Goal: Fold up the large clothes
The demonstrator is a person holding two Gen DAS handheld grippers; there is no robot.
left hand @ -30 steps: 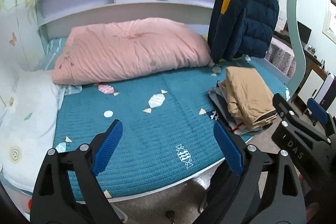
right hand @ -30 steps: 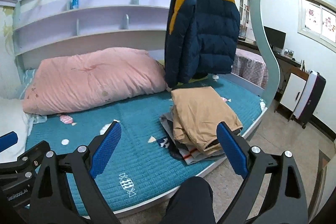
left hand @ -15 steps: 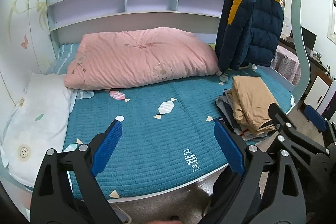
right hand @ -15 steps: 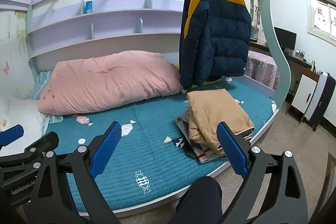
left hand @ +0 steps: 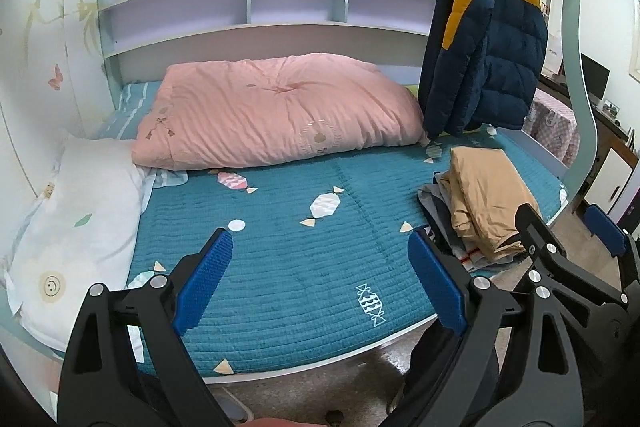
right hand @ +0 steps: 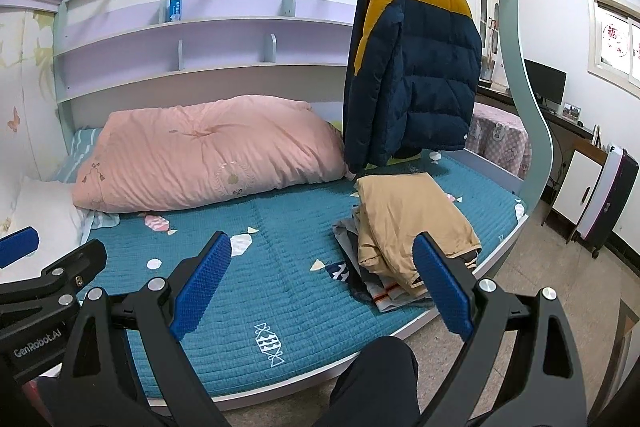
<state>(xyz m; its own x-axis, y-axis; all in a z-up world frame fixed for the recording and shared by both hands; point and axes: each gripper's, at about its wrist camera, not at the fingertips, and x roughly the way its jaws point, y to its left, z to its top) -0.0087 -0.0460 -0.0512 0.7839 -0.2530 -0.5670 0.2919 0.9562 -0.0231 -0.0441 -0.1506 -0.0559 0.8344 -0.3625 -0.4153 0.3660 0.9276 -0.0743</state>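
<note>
Nearest: our left gripper (left hand: 320, 281), jaws spread wide and holding nothing, poised over the front edge of the bed; we judge it held open in readiness, since no garment is in reach yet.

Beside it: our right gripper (right hand: 322, 281), jaws likewise spread and empty, at much the same height. Each gripper shows at the rim of the other's view, so we hold them close together. A dark trouser leg (right hand: 376, 379) of the person stands at the bed's front edge.

Middle ground: teal quilted bed cover (right hand: 280, 259) with a candy print, bare across its centre, which we take as the working area for folding.

Right of centre, near the bed's front edge: a stack of folded clothes (right hand: 404, 223), tan garment on top, grey and striped pieces beneath. We judge it parked to the side to keep the centre free.

Left: white pillow (left hand: 76, 211), against the wall.

Farther: pink duvet (left hand: 276, 115), bundled along the back of the bed.

Farthest, hanging: navy and yellow puffer jacket (right hand: 416, 67), on a rail above the bed's right end, clear of the stack below. It is the only large garment not yet folded, so we judge it next.

Change against one second ago: both views have drawn back and tilted up, showing more shelf (left hand: 240, 7) and rail; the objects have not moved.
</note>
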